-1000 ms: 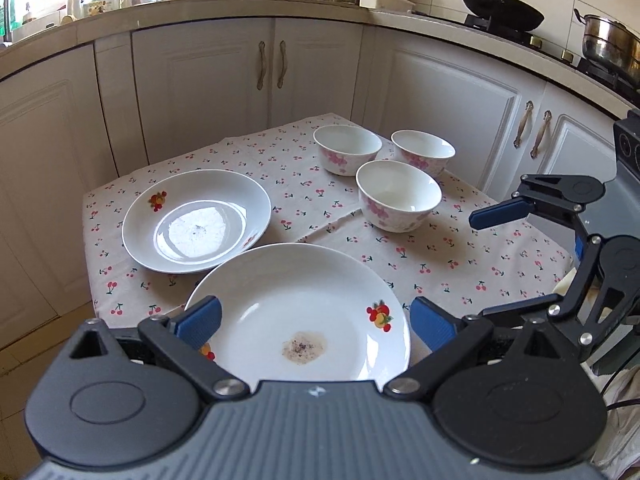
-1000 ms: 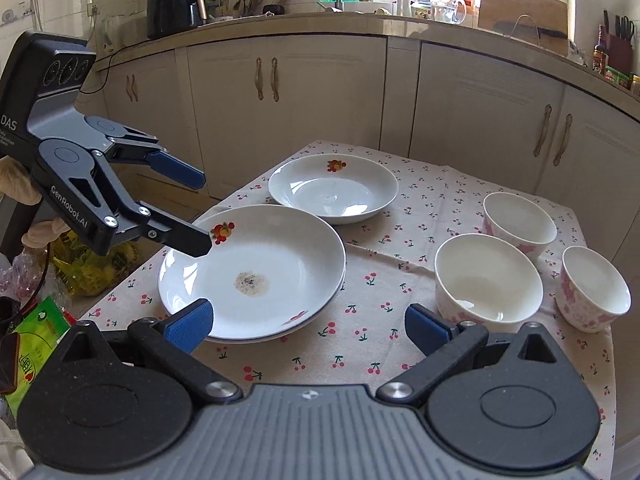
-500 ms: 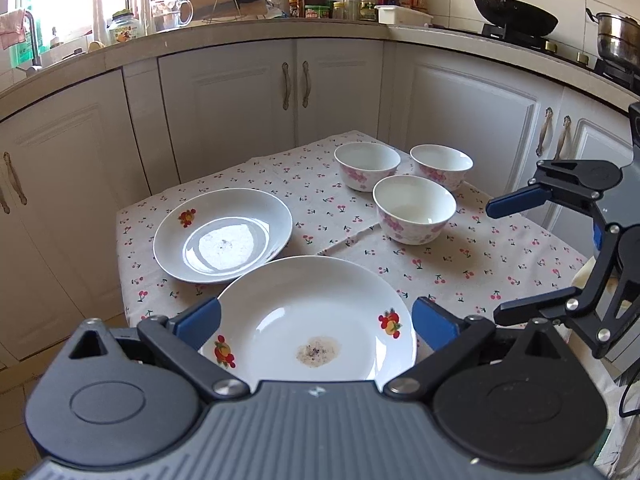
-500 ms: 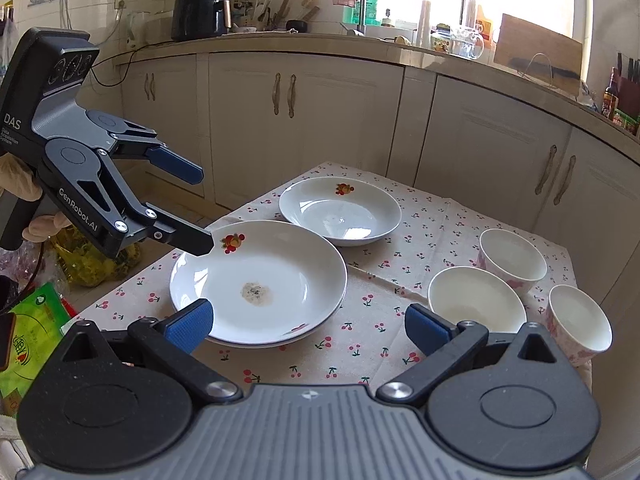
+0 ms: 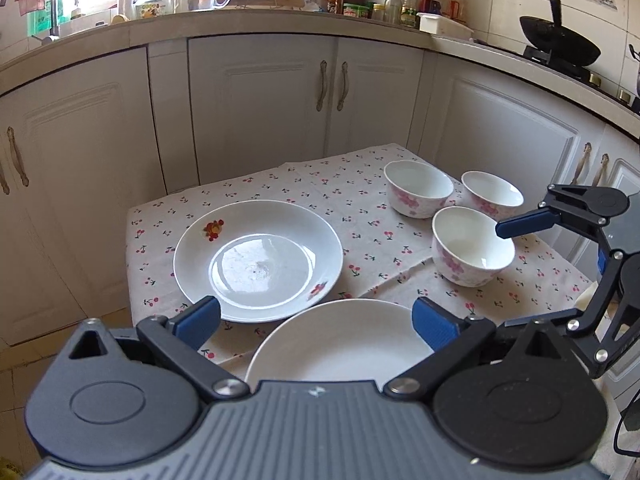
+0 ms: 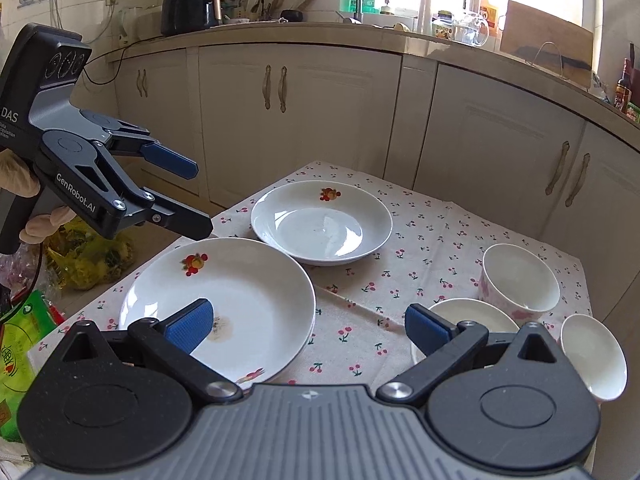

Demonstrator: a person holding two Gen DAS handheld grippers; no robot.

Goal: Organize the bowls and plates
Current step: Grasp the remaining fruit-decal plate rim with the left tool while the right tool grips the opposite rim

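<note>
Plates and bowls sit unsorted on a cherry-print cloth over a small worktop [image 5: 288,184] in a kitchen corner, as a person holds a gripper in each hand above the near edge. The left gripper [image 5: 316,316] is spread wide with nothing between its blue pads; its jaws have just been opening. The right gripper [image 6: 308,326] likewise stands spread and empty. The near plate [image 6: 244,288], marked by a brownish stain at its centre, lies at the worktop's front edge; the far plate [image 5: 260,256] rests just behind it, their rims nearly touching. Three floral bowls [image 5: 472,246] cluster at the right side, close together.

All five pieces look like glazed ceramic: stiff, smooth, likely slippery and breakable if knocked. A rim pinch seems the only workable hold on the shallow plates, and a wall-and-rim pinch on the bowls. The near plate appears to reach the cloth's front edge, so a nudge outward risks a fall. Open cloth lies between plates and bowls and along the back; cabinet doors hem in the far sides.
</note>
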